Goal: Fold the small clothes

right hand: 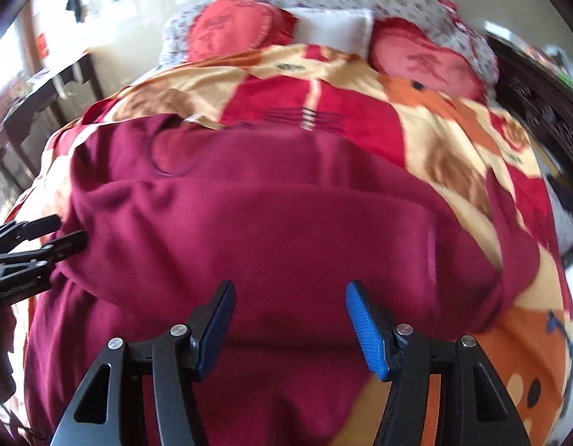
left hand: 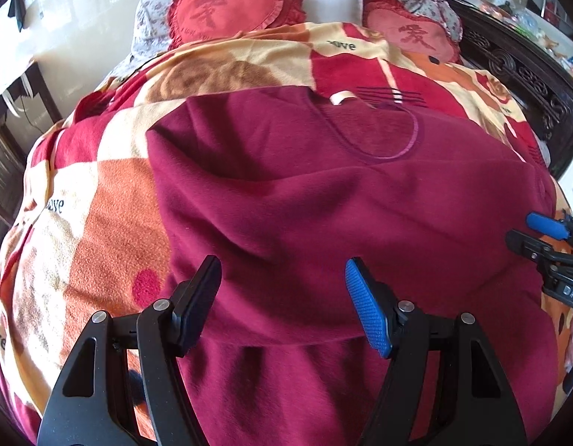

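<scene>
Your left hand-held gripper (left hand: pixel 282 297) sits at the bottom centre of the left wrist view, jaws spread wide w/ nothing between them; the black finger is on the left, the blue pad (left hand: pixel 369 308) on the right. It hangs just above the maroon top (left hand: pixel 323 204), which fills the middle and lower part of that frame. The top lies spread on the patterned blanket (left hand: pixel 81 223) covering the bed, neckline (left hand: pixel 379 137) toward the upper centre, w/ a pale neck tag (left hand: pixel 341 97) at its upper edge. Broad soft folds run across the cloth.

Your right hand-held gripper (right hand: pixel 290 316) shows at the bottom centre of the right wrist view, also spread apart and holding nothing, over the lower part of the same top (right hand: pixel 286 230). That view is motion-blurred, so fine detail is lost. A thick rolled fold of the cloth crosses mid-frame there.

Each tool appears in the other's view: the right one at the right edge of the left wrist view (left hand: pixel 546 238), by the top's right border, and the left one at the left edge of the right wrist view (right hand: pixel 52 238), its tips touching or just beside the cloth; can't tell which.

Two red heart cushions (left hand: pixel 227 3) and a white pillow (left hand: pixel 334 0) sit at the upper centre, at the head of the bed. Dark carved bed frame (left hand: pixel 517 70) upper right.
</scene>
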Demonstrator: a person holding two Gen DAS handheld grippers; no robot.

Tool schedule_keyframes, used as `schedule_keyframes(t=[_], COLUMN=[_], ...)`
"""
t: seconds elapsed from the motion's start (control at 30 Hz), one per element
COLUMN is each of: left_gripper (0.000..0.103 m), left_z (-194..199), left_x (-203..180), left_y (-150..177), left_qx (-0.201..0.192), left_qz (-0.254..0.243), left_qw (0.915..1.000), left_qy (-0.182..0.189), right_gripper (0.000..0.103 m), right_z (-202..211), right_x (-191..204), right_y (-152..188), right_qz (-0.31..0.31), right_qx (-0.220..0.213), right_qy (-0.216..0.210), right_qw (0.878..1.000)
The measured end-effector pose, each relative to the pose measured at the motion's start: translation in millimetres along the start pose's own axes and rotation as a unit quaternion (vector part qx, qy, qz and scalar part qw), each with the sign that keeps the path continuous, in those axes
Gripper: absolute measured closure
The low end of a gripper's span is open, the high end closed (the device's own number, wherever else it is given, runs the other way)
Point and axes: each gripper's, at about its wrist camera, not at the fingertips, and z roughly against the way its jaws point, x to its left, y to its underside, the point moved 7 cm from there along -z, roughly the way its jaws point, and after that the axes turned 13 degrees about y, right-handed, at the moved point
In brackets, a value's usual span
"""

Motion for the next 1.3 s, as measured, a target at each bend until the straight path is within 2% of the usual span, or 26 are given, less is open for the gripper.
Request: schedule_keyframes(t=[0.17, 0.27, 0.5, 0.83, 0.9, 1.1, 1.3], left_gripper=[0.034, 0.034, 0.034, 0.034, 0.034, 0.034, 0.034], left_z=[-1, -3, -16, -31, -33, -37, -40], left_x=[-19, -29, -50, -63, -63, -65, -64], left_y=[3, 4, 7, 10, 10, 8, 8], left_qx=[0.007, 0.011, 0.027, 0.043, 0.043, 0.043, 0.045], left_qz=[-0.009, -0.011, -0.015, -0.026, -0.024, -0.025, -0.023], left_qw=[0.9998, 0.9996, 0.9986, 0.9976, 0.9977, 0.9978, 0.9976], left_qy=[0.013, 0.025, 0.044, 0.048, 0.047, 0.045, 0.047], right_gripper=[0.044, 0.044, 0.044, 0.044, 0.044, 0.044, 0.044], right_z=[6, 17, 20, -1, -4, -28, -61], right_x=[-17, -38, -93, -173, -184, -194, -200], right_y=[6, 5, 13, 15, 8, -28, -53], right_qz=[-0.031, -0.072, -0.136, -0.232, -0.237, -0.205, -0.204], right_qx=[0.002, -0.008, -0.008, 0.002, -0.001, 0.003, 0.021], right_qy=[-0.022, -0.033, -0.012, 0.021, 0.031, 0.060, 0.070], right_qw=[0.999, 0.997, 0.991, 0.973, 0.971, 0.977, 0.976])
